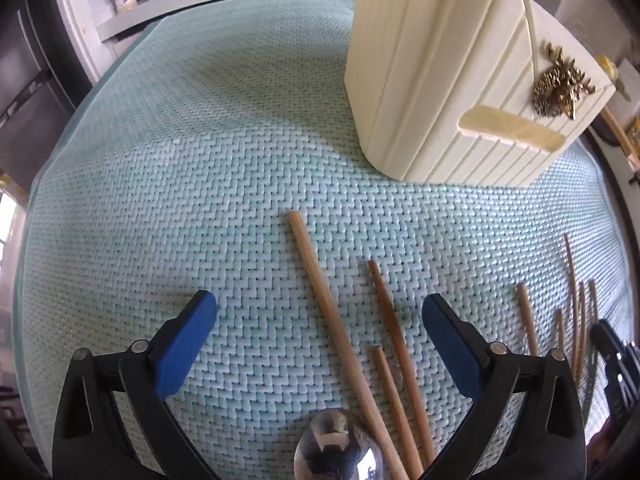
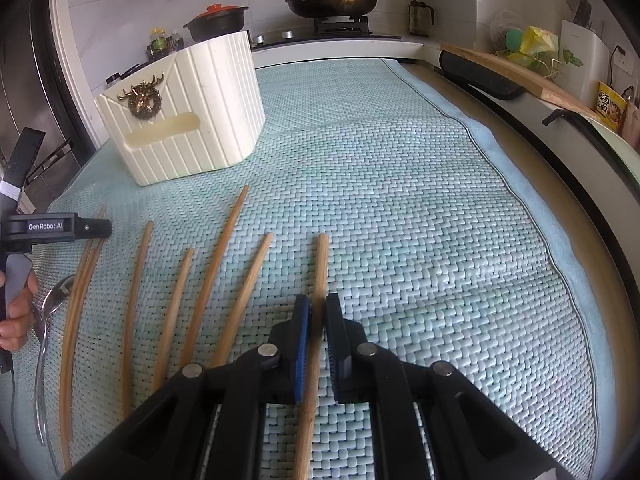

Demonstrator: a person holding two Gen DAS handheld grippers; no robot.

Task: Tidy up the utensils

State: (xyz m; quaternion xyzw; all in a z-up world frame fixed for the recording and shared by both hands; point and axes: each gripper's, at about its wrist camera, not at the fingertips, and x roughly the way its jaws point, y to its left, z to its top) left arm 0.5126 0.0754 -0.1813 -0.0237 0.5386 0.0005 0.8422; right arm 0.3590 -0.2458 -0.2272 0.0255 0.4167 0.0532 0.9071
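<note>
Several wooden chopsticks (image 2: pixel 212 264) lie side by side on a woven teal mat (image 2: pixel 400 184). My right gripper (image 2: pixel 317 307) is shut on the rightmost chopstick (image 2: pixel 319 276), low over the mat. A cream ribbed utensil holder (image 2: pixel 188 116) with a gold deer ornament stands at the back left; it also shows in the left wrist view (image 1: pixel 448 72). My left gripper (image 1: pixel 320 312) is open above the mat, with chopsticks (image 1: pixel 332 316) and a metal spoon bowl (image 1: pixel 336 448) between its fingers. The spoon (image 2: pixel 46 320) lies at the far left in the right wrist view.
A stove with a frying pan (image 2: pixel 332 0) and a black pot (image 2: pixel 218 20) stands behind the mat. Bottles, a cutting board (image 2: pixel 516 72) and bags line the right counter. A dark fridge (image 1: pixel 24 68) stands at the left.
</note>
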